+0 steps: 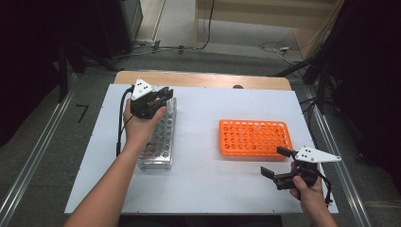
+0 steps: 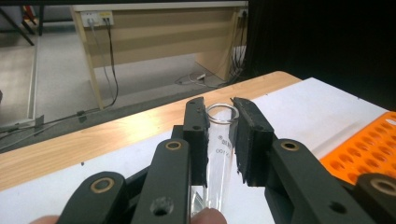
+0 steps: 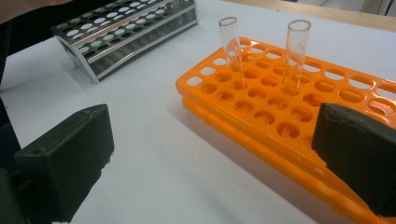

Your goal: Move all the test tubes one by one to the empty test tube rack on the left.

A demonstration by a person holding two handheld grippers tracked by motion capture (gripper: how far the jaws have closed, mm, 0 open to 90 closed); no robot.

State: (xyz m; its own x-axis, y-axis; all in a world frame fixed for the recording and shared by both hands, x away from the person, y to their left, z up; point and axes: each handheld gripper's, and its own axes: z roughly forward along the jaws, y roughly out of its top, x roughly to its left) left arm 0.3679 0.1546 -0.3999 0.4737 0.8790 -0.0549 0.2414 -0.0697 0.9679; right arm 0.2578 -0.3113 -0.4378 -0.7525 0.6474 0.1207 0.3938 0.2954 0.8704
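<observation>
clear glass, thin and hollow: that was the test tube (image 2: 219, 154) you held in your left gripper (image 2: 219, 109), pinched between its two black pads just below the open rim. in the high view your left gripper (image 1: 158, 97) sat over the far end of the metal rack (image 1: 161, 137), which lay on the left side of the white table (image 1: 203, 179). the tube stood roughly upright in the jaws, its rounded bottom end hidden behind your fingertip, so whether it rested in a rack hole could not be told.

your right gripper (image 1: 274, 163) waited near the front right corner of the orange rack (image 1: 253, 137), its jaws spread wide and empty. its own camera showed two more glass tubes (image 3: 231, 46) standing upright in holes of the orange rack (image 3: 280, 107), with the metal rack (image 3: 126, 32) well apart beyond.

the tube would likely handle as light, stiff and slippery, and it would break if squeezed hard or knocked against a rack edge. the grip near the rim looked sensible: it left the long lower part free to be lowered into a hole. a gentle, steady pinch seemed safer than a tight one, and keeping the tube vertical would stop it sliding through the pads.
</observation>
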